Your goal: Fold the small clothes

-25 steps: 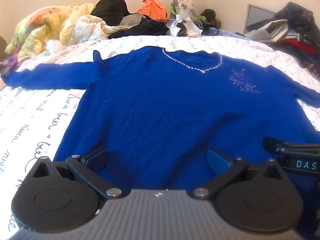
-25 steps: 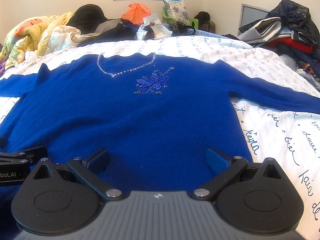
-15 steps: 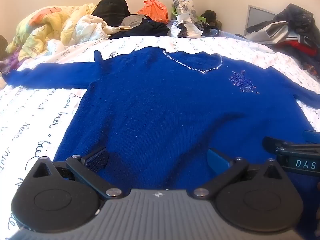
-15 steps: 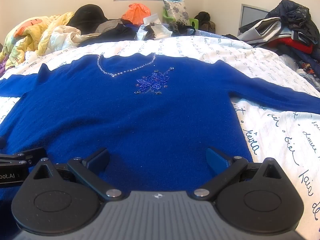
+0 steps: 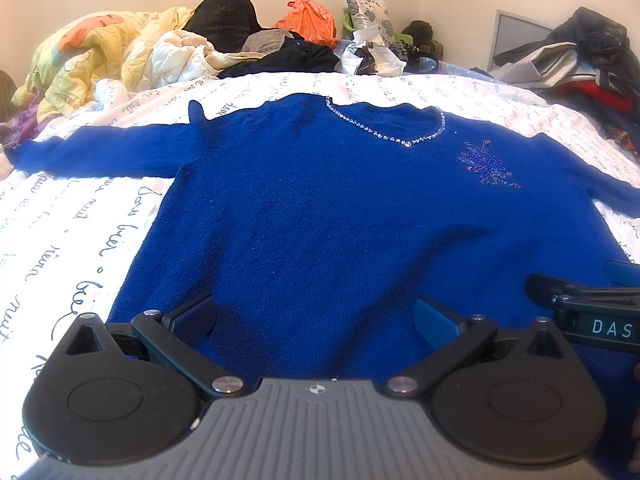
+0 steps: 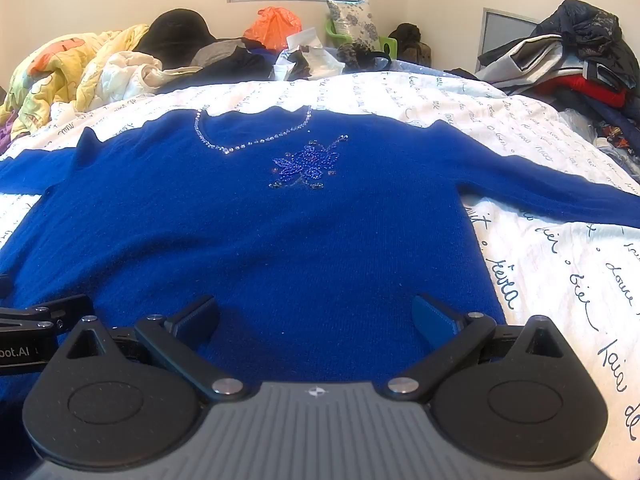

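Note:
A royal-blue sweater (image 5: 320,208) lies flat and face up on the bed, sleeves spread to both sides. It has a rhinestone V neckline (image 5: 392,132) and a beaded flower (image 6: 306,164) on the chest. My left gripper (image 5: 314,316) is open and empty, low over the sweater's bottom hem on its left half. My right gripper (image 6: 316,314) is open and empty over the hem's right half. Each gripper's side shows at the edge of the other's view.
The bed has a white cover with dark script (image 6: 560,264). A yellow quilt (image 5: 88,56) and heaped clothes lie at the far end, with an orange bag (image 5: 308,20). More clothes (image 6: 580,56) are piled at the right.
Both grippers have barely moved. The left view has dropped very slightly. The sweater lies as before.

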A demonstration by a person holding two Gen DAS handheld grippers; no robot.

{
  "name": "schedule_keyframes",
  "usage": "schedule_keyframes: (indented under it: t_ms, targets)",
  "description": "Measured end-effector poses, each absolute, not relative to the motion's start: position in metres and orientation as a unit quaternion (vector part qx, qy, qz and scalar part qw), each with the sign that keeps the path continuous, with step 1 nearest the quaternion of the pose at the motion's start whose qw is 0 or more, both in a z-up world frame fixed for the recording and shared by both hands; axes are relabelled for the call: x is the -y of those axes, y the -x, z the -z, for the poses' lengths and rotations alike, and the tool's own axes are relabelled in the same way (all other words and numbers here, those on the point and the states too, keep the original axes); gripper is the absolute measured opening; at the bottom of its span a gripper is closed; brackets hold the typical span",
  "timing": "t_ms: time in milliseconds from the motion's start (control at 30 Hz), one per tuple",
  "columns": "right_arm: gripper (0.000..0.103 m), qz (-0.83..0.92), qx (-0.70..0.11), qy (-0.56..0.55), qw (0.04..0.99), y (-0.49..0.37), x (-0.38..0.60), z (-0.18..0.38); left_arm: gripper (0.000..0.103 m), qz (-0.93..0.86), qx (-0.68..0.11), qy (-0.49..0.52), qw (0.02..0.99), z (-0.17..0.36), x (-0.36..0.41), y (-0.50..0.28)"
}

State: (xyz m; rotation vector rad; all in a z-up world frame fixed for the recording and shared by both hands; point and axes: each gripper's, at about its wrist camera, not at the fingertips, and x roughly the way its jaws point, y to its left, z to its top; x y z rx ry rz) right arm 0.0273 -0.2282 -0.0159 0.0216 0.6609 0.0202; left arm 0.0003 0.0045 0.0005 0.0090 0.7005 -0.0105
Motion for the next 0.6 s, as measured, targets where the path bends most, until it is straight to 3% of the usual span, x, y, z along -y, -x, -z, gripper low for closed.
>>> schedule_keyframes:
  t_ms: [600]
  targets:
    - [0.103, -0.01, -0.324, -0.011, 0.946, -0.0271, 0.2284, 0.0158, 0.103, 0.003, -0.343, -0.006, 0.939, -0.0004, -0.0001, 0.003]
